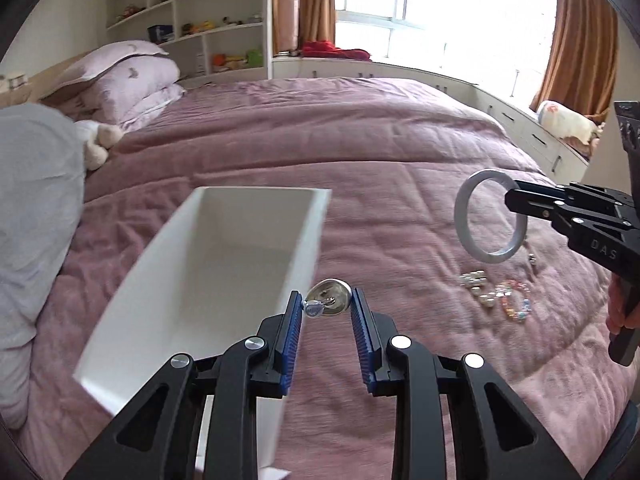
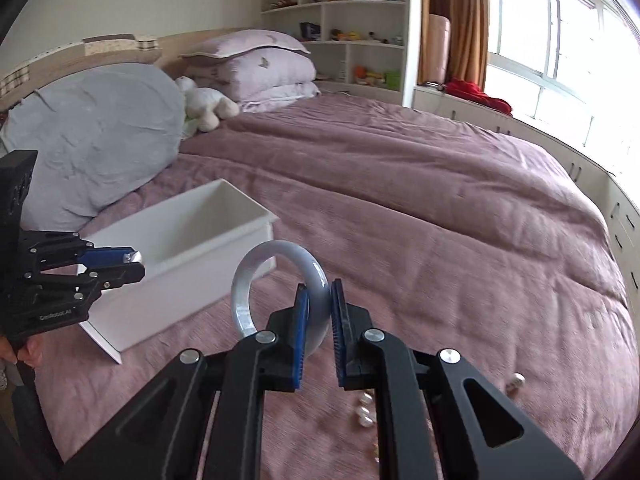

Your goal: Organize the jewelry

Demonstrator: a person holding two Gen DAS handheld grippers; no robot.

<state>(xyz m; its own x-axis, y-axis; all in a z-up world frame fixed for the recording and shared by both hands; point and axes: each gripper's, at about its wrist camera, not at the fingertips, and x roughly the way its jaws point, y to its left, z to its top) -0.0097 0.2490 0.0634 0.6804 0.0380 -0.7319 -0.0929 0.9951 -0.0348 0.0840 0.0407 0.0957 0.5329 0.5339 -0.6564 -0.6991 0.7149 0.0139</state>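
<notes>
A box (image 1: 208, 264) sits on the bed (image 1: 360, 140), its open top upward. To its right, well apart, a pearl bracelet (image 1: 478, 286) and a bead bracelet (image 1: 516, 300) lie side by side on the cover. The right claw (image 2: 318, 300) holds a bangle (image 2: 276, 284) above the bed, right of the box. The left claw (image 1: 326, 306) holds an earring (image 1: 326, 303) at the box's right rim. Pillows (image 1: 128, 76) and a soft toy (image 1: 100, 140) lie at the bed's head, shelves (image 1: 192, 12) behind
</notes>
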